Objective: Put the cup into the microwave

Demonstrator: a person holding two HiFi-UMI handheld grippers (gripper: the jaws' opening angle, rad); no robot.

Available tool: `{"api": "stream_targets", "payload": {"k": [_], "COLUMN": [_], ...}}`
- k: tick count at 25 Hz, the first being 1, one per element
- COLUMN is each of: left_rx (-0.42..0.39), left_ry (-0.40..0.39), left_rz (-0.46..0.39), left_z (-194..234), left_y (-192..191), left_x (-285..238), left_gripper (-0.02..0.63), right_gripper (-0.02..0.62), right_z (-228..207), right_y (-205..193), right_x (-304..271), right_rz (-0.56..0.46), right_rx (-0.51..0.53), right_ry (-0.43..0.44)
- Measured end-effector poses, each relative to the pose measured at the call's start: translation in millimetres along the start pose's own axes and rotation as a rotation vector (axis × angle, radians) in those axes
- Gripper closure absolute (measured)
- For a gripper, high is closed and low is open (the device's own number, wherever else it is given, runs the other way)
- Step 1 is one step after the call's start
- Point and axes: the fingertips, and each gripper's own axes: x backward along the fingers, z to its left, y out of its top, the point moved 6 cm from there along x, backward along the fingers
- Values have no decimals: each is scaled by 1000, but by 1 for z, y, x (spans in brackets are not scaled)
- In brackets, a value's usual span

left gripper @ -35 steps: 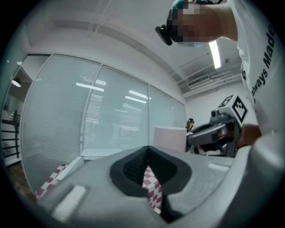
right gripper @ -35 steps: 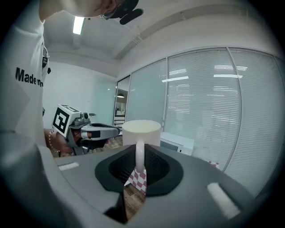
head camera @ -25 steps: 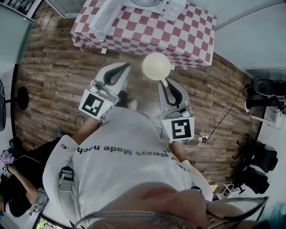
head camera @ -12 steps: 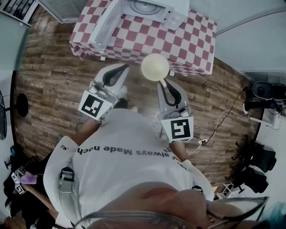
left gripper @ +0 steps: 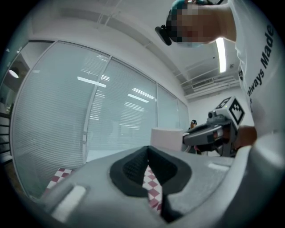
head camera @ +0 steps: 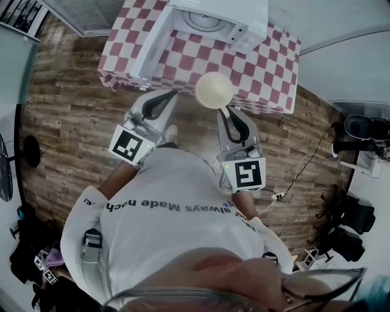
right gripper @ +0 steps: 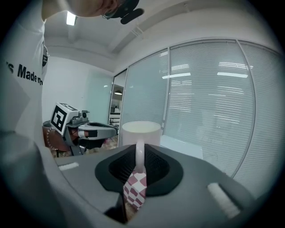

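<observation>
Cup [head camera: 214,90] upright, bound for the microwave [head camera: 213,21]
My right gripper [head camera: 225,111] jaws pinch its handle; left gripper [head camera: 169,94] jaws closed, empty.

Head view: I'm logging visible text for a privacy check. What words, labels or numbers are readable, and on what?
"always Made": white shirt; its other words are unreadable.
Left hand-held gripper and right hand-held gripper: marker patterns only.
Cup and microwave: no legible label.

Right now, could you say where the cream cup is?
Head-view centre: the cream cup hangs by its handle in the right gripper, over the red-checkered table's near edge, before the white microwave.
</observation>
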Motion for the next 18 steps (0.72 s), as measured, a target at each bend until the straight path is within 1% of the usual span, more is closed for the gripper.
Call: {"api": "stream_targets", "payload": {"k": [7,13,18], "left_rx": [17,26,23], "left_ry": [-1,-24,-29], "left_rz": [4,12,10], "left_z": [44,56,64], "left_y": [-6,-6,-7], "left_x": [0,-9,-26], "left_gripper": [603,603,603], "right_gripper": [549,549,549], "right_z": [3,-1,-14], "right_y": [7,8,6], "right_x": [-43,-59,-71], "right_rz": [7,21,17], "right_rx": [-2,-7,-8], "right_ry": [-9,-6,3]}}
